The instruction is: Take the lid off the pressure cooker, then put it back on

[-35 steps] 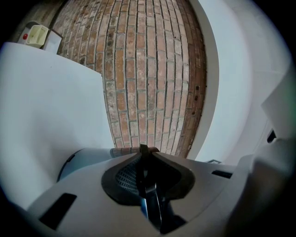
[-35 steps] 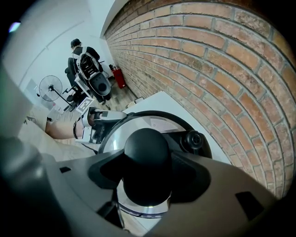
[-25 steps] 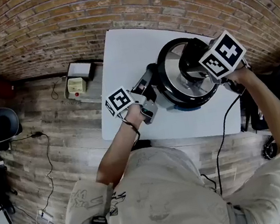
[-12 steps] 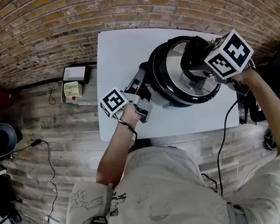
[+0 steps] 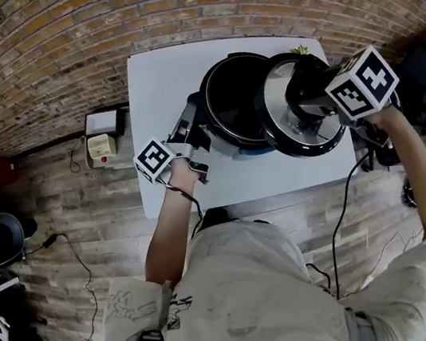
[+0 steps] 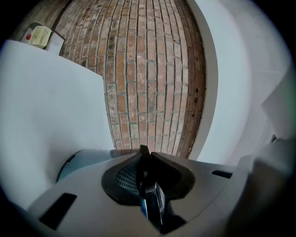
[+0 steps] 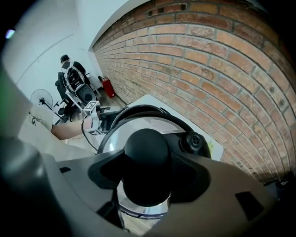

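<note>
Table (image 5: 157, 78): right gripper (image 7: 147, 175) wide on lid knob (image 7: 147, 143), left gripper (image 6: 145, 173) narrow on handle (image 6: 152, 203)

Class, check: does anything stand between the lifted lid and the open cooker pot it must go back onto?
Nothing visible. The right gripper holds the lid by its knob beside the pot, whose mouth lies open; the left gripper clamps the pot's handle on the opposite side.

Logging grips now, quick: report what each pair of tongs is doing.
Left tongs: closed on the side handle of the cooker.
Right tongs: closed on the knob of the lid.
</note>
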Tool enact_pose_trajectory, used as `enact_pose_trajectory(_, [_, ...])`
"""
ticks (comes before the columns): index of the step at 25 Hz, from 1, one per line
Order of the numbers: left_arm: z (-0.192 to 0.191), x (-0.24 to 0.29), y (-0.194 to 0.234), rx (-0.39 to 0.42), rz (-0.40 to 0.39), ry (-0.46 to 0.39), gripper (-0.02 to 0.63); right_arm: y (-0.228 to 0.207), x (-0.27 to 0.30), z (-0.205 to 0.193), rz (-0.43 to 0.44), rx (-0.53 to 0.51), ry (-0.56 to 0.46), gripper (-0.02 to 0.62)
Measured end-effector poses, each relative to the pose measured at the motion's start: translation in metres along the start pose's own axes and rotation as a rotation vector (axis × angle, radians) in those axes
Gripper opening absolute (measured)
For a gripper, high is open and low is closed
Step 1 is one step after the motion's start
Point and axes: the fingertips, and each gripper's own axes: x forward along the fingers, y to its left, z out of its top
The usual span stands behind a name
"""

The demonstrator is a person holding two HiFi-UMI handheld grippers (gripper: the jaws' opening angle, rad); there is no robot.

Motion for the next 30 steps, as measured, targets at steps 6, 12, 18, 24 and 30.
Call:
enact_pose_trajectory(6, [0.002, -0.001, -0.001, 0.019, 0.018, -0.036, 0.075, -0.014, -0.017, -0.047, -0.017, 0.089, -0.02, 0.293])
enact_pose_trajectory(12, [0.003, -0.004, 0.0, 0.03, 0.033, -0.065, 0.075, -0.024, -0.027, -0.094, -0.033, 0.151, -0.012, 0.293])
enact_pose_trajectory(18, [0.003, -0.003, -0.004, 0.03, 0.023, -0.086, 0.077, -0.027, -0.033, -0.129, -0.031, 0.203, -0.007, 0.293])
enact_pose_trajectory(24, [0.003, -0.003, -0.003, 0.04, 0.029, -0.095, 0.077, -0.03, -0.022, -0.156, -0.025, 0.23, 0.018, 0.293])
enact_pose_trajectory(30, [0.003, -0.003, -0.003, 0.056, 0.032, -0.103, 0.078, -0.03, 0.007, -0.172, -0.032, 0.232, 0.041, 0.293])
